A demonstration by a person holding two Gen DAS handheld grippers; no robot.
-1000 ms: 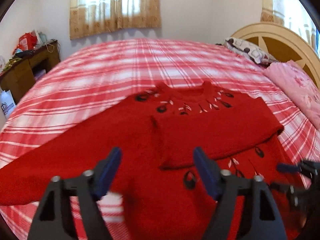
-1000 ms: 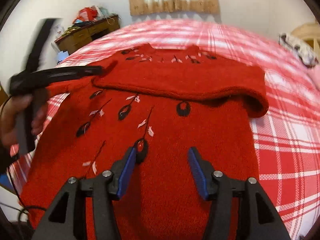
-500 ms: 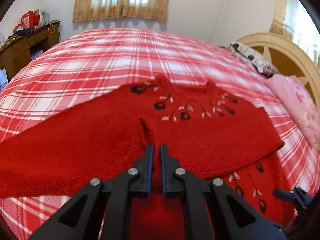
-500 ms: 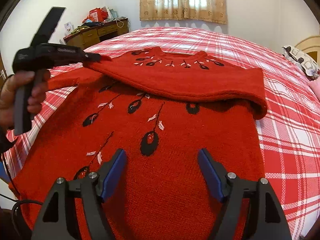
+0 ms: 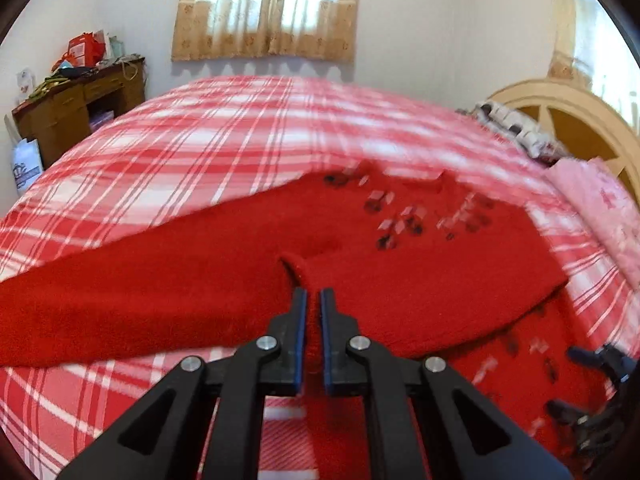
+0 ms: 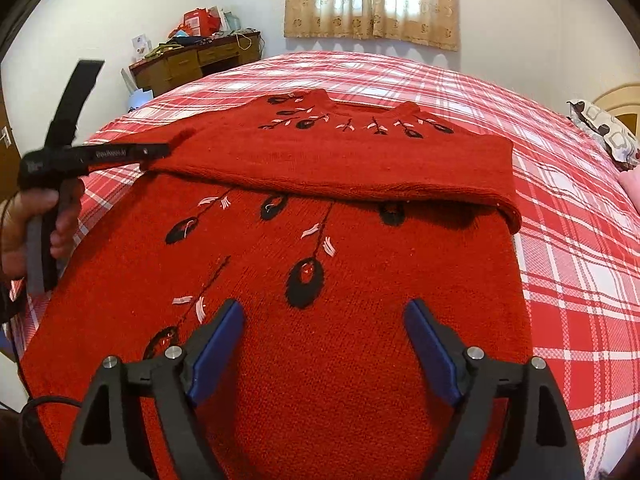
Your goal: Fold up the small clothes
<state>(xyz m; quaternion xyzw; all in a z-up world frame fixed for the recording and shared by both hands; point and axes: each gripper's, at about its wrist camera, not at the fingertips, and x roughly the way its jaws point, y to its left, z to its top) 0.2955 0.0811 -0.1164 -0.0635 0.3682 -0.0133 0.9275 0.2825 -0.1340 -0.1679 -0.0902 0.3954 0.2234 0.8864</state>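
Note:
A red knitted sweater (image 6: 340, 248) with black and white embroidery lies flat on the plaid bedspread (image 6: 560, 208). One sleeve is folded across the chest (image 6: 340, 164); the other sleeve (image 5: 120, 300) stretches out to the left. My left gripper (image 5: 313, 294) is shut on the end of the folded sleeve, with red knit pinched between the blue pads. In the right wrist view a hand holds that left gripper (image 6: 170, 148) at the fold's left corner. My right gripper (image 6: 324, 320) hovers over the sweater's lower body, its jaws opening, with nothing pinched between them.
A cluttered wooden desk (image 5: 80, 112) and a white bag (image 5: 26, 164) stand left of the bed. A curved headboard (image 5: 580, 128), a patterned pillow (image 5: 516, 132) and pink bedding (image 5: 600, 208) are at the right. A curtained window (image 6: 372, 0) is behind.
My left gripper went from wide open to shut on the folded sleeve's end and moved with it. The right gripper's jaws spread wider while staying over the sweater's lower body.

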